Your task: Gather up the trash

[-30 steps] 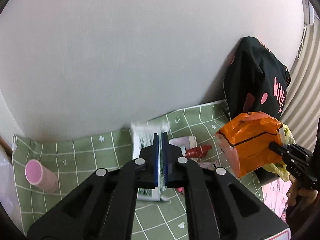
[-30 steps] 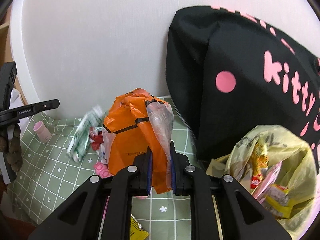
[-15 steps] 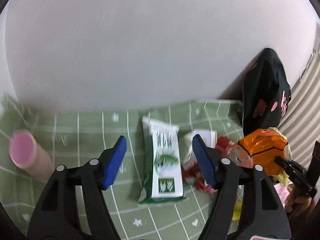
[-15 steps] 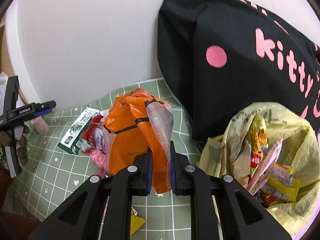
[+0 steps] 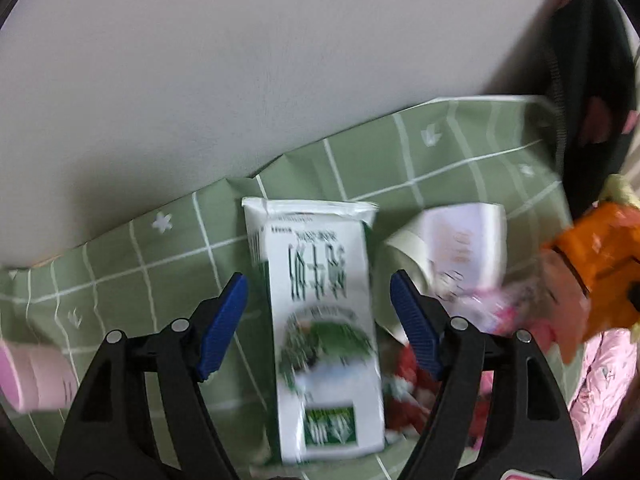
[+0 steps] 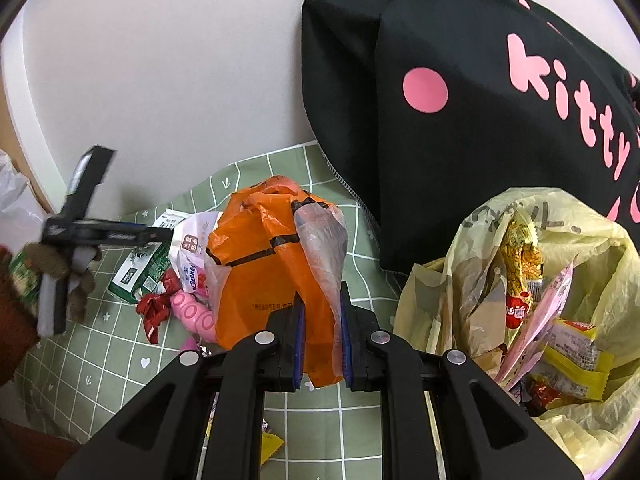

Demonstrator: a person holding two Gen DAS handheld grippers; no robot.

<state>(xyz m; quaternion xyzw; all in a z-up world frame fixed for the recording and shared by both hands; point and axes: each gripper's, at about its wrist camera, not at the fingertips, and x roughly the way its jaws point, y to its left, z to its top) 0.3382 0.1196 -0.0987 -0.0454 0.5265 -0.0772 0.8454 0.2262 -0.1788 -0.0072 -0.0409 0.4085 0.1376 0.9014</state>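
Fingers (image 5: 224, 320) just opened — milk carton (image 5: 324, 320) lies between, untouched

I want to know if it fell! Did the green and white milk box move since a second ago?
Yes. The milk box was up by the left gripper, seemingly pinched; now it lies flat on the green checked cloth, between jaws that have just been opening.

My desk wears a green checked cloth (image 6: 308, 424) with white hearts, pushed against a plain white wall (image 6: 180, 60); a black bag (image 6: 460, 140) leans there.
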